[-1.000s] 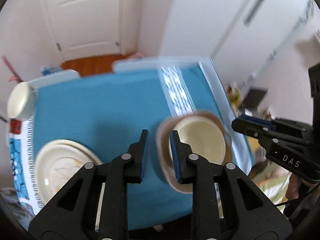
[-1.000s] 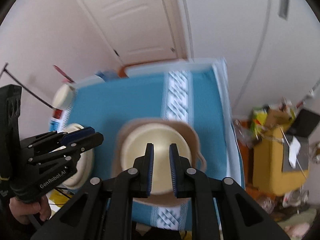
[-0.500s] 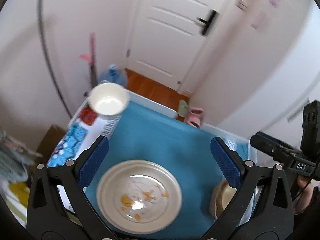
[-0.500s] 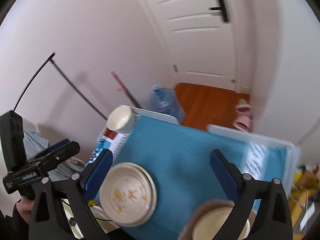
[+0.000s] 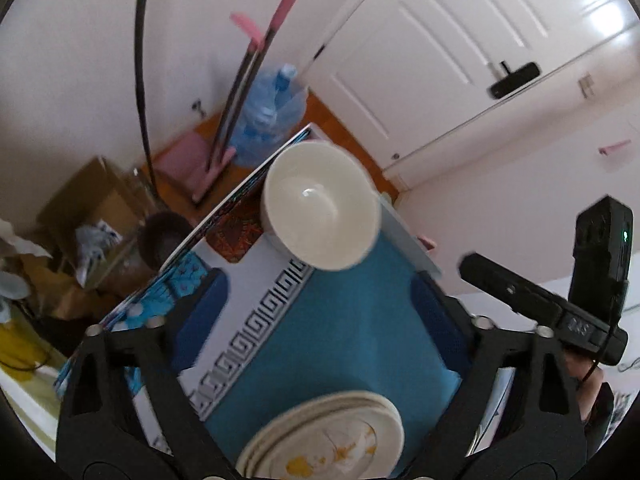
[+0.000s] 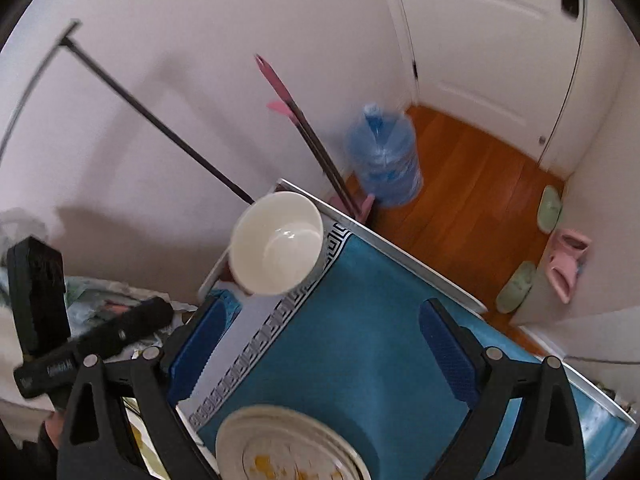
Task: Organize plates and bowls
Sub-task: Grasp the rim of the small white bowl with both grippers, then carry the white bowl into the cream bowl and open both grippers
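A white bowl (image 5: 320, 208) stood at the far corner of the surface (image 5: 340, 328), on its blue cloth's patterned border. A stack of stained plates (image 5: 324, 440) lay at the near edge. The left gripper (image 5: 316, 320) and right gripper (image 6: 320, 344) hung above, jaws wide but closing, nothing between them.

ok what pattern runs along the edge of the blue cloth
A black-and-white Greek key band borders the teal tablecloth; it shows best in the left wrist view.

No legible text anywhere.
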